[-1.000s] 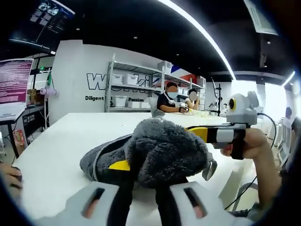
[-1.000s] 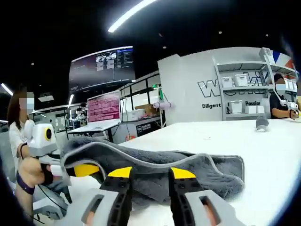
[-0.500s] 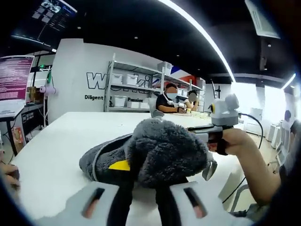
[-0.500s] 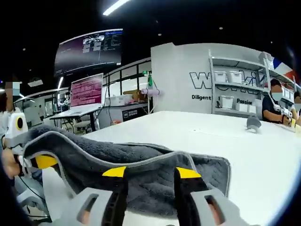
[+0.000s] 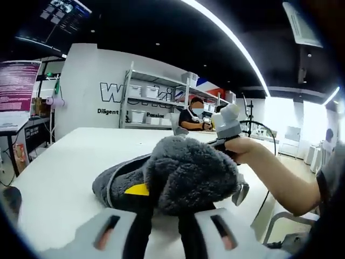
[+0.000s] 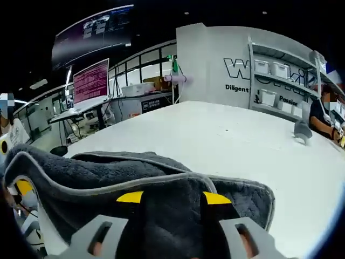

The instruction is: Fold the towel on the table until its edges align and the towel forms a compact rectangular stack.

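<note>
The grey towel [image 5: 183,170] lies bunched on the white table [image 5: 59,172]. A thick fold of it hangs over my left gripper [image 5: 161,197], which is shut on it. A hand holds my right gripper [image 5: 226,121] just behind the top of the bunch. In the right gripper view the towel [image 6: 135,178] spreads under and between the jaws of my right gripper [image 6: 172,197]. The jaws stand apart, and the trimmed edge runs across just past their tips. At the far left of that view the left gripper [image 6: 21,186] holds up the towel's raised edge.
A small grey object [image 6: 302,129] sits far out on the table. The table's edge [image 6: 86,143] runs along the left, with desks and a screen [image 6: 90,81] beyond. Shelves with white bins [image 5: 145,102] and seated people stand at the far end.
The right gripper has moved left, from beside the towel to behind its top. Its jaws stand a little wider and it looks down more steeply. The left gripper has kept its hold.
</note>
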Tool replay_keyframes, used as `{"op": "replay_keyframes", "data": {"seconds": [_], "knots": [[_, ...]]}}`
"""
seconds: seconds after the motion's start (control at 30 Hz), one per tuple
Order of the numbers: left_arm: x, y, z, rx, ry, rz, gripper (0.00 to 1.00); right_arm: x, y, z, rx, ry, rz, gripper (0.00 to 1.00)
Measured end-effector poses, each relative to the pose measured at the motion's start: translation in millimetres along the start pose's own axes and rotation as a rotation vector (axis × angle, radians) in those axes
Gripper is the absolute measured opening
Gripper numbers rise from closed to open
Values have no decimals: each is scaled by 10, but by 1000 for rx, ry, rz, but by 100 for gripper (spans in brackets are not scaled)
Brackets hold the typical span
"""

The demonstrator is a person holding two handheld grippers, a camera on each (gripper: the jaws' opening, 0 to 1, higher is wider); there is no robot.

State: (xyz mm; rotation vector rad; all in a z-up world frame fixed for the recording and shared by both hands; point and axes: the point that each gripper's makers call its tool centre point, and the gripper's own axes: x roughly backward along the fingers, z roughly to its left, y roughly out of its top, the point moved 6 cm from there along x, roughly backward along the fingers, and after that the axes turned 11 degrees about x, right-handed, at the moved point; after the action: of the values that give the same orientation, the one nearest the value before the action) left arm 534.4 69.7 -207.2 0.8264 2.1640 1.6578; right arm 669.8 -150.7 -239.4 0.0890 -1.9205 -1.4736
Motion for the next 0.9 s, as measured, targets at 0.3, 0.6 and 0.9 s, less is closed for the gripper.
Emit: {"op": "replay_keyframes", "data": {"seconds": [0.3,0.6,0.9], "knots": [[6,-28,13,7,0,-2,18,-144,-130,-14,-11,1,55,41],[-10,-41,12,11,0,-2,18,-139,-168,-26,-1,-20,43,26],[-6,-39,26,13,6,-2,18,-76,-235,-24,-24,-25,-24,7]]}}
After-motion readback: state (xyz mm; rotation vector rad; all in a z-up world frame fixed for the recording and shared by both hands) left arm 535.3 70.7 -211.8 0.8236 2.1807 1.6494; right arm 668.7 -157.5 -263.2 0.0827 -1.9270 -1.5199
